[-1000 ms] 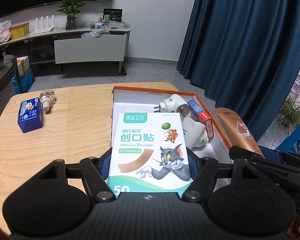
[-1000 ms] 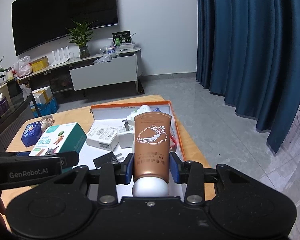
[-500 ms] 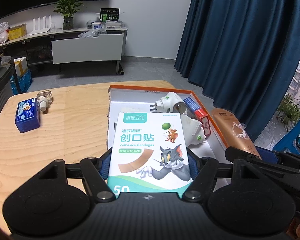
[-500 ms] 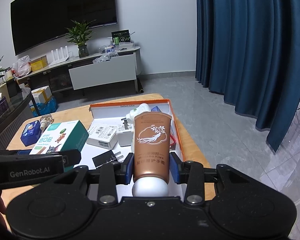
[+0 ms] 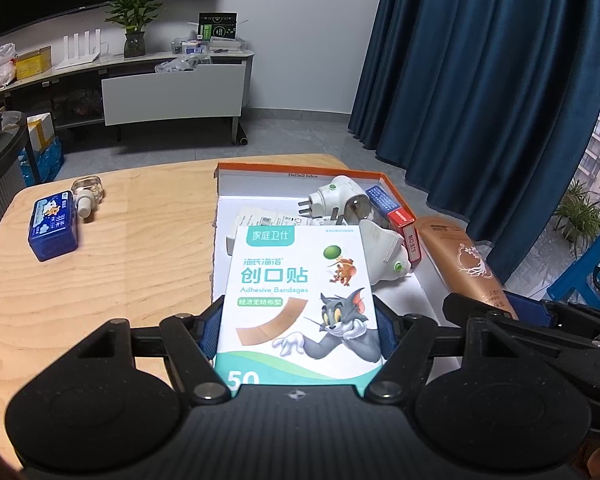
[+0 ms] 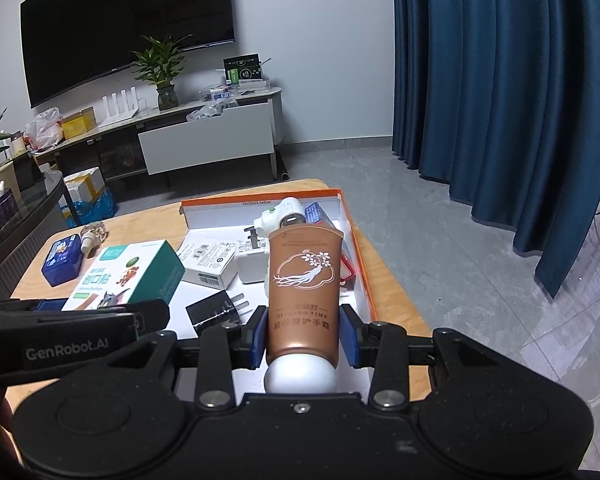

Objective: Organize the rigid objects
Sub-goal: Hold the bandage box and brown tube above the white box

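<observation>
wooden table with orange box

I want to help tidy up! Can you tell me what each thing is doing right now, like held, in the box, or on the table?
Bandage box: held by left gripper.
Hand cream tube: held by right gripper.
Orange box: open, on table.
White plug-in: lying in orange box.
Black charger: lying in orange box.
Blue case: closed, on table.

White-and-teal bandage box (cartoon cat, "50"); brown tube, white cap; orange-rimmed tray; seemingly blue tin.
</observation>
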